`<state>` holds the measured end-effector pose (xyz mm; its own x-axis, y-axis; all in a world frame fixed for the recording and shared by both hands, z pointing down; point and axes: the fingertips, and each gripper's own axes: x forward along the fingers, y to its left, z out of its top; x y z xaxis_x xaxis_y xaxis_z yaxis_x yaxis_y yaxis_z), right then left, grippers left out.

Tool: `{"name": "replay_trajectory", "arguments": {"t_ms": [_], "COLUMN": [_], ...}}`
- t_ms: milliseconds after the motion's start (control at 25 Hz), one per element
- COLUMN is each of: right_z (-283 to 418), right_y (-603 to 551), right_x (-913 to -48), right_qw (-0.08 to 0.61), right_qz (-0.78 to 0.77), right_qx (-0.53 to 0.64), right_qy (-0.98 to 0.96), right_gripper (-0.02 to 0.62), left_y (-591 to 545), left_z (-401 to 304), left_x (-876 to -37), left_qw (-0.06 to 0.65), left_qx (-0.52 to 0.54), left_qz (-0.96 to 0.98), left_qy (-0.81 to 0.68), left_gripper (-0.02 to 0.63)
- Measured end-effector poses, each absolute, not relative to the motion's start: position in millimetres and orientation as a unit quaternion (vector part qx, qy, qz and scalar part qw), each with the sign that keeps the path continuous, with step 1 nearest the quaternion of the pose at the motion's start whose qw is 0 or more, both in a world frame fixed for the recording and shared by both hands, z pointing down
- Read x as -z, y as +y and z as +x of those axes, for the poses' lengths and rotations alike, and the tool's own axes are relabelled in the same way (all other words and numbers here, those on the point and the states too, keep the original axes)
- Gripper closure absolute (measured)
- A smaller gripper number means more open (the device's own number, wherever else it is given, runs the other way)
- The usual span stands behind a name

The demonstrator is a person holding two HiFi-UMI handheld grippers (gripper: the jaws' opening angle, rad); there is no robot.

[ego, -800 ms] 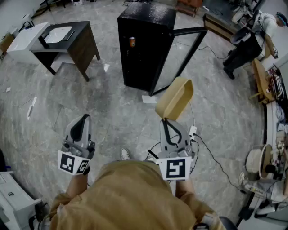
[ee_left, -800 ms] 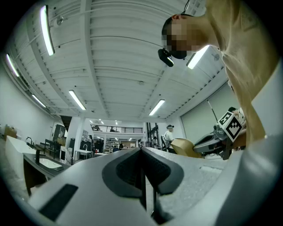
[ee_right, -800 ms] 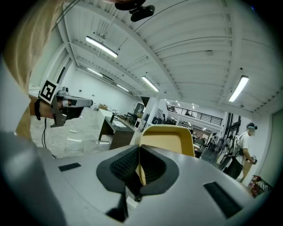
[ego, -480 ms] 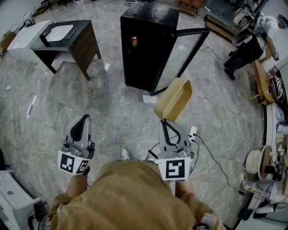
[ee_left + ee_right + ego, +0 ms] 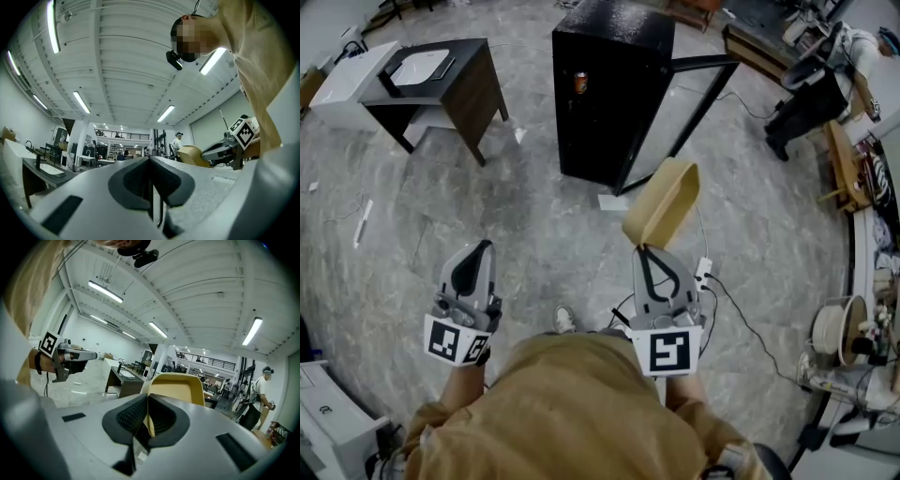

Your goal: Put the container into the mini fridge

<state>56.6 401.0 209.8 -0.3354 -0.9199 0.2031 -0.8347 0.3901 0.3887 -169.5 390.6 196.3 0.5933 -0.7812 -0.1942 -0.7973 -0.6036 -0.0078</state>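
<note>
Little changes from a moment back: the mini fridge drifts slightly up the head view, its door swung open, well ahead of both grippers. The right gripper pinches the tan container by one thin wall, jaws almost together on it, and the container is tilted out front in mid-air. The left gripper is closed with nothing in it. The container looks light, thin-walled and fairly stiff. A one-wall pinch may let it pivot, so a deep bite on the rim matters.
</note>
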Motion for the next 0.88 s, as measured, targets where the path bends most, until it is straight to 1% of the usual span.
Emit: {"name": "replay_trajectory", "arguments": {"t_ms": [200,520,880], "right_z": [48,56,56], "right_y": [407,411,370], "right_x": [-213,-212,-219], "right_qw": [0.207,0.219,0.202], "right_qz": [0.555,0.569,0.55], "right_qx": [0.104,0.102,0.103], "right_qy": [-0.799,-0.786,-0.804], "right_gripper": [0.588,0.588,0.588], "left_y": [383,376,352], "left_z": [-172,-159,-155], "left_x": [-202,-199,-209], "left_qw": [0.047,0.044,0.044], "left_qx": [-0.079,-0.091,-0.08], "left_qz": [-0.903,-0.911,-0.903], "left_qy": [0.419,0.399,0.419], "left_gripper": [0.606,0.606,0.606]}}
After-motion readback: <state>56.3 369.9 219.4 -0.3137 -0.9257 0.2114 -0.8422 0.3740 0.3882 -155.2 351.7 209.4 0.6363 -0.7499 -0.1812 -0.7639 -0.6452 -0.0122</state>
